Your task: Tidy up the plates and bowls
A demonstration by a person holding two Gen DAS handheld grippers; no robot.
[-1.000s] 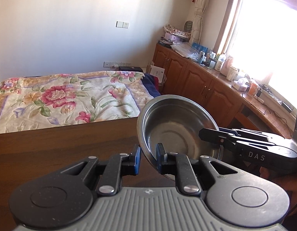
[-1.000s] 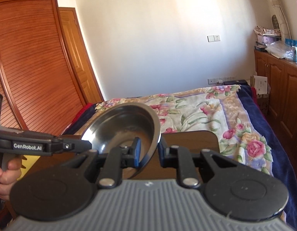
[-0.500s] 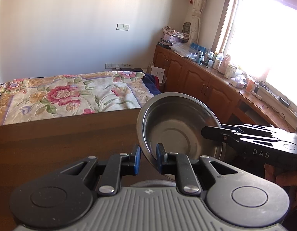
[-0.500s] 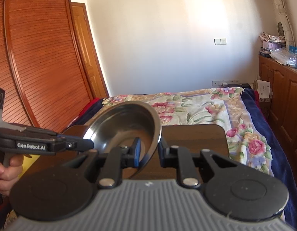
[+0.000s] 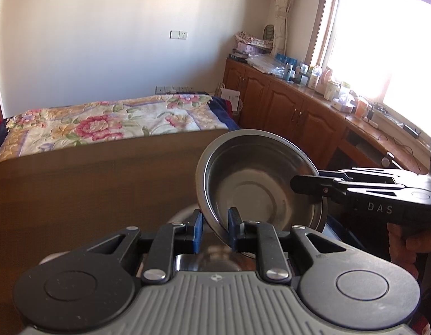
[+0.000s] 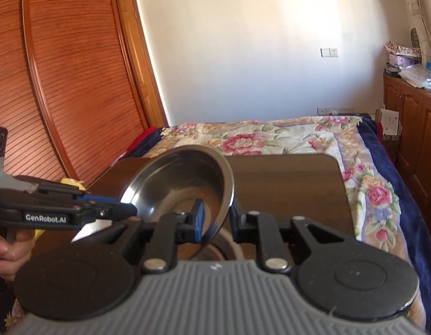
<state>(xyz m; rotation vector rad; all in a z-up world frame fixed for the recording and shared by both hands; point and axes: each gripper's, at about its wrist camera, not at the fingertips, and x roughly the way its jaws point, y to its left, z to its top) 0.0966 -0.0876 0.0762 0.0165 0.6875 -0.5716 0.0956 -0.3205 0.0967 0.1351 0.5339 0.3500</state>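
- Bedroom setting: a dark wooden table (image 5: 90, 184) stands before a bed with a floral quilt (image 5: 103, 122); cabinets (image 5: 285, 111) run under the window
- left hand-held gripper (image 5: 214, 230) clamps the near rim of a steel bowl (image 5: 257, 184), held tilted above the table
- right hand-held gripper (image 6: 215, 220) clamps the same bowl's opposite rim; another steel dish (image 5: 184, 212) lies beneath, mostly hidden

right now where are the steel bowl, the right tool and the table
steel bowl (image 5: 251, 189), left wrist view, inner base
right tool (image 5: 295, 181), left wrist view, tips at the bowl rim
table (image 6: 288, 178), right wrist view, bare top
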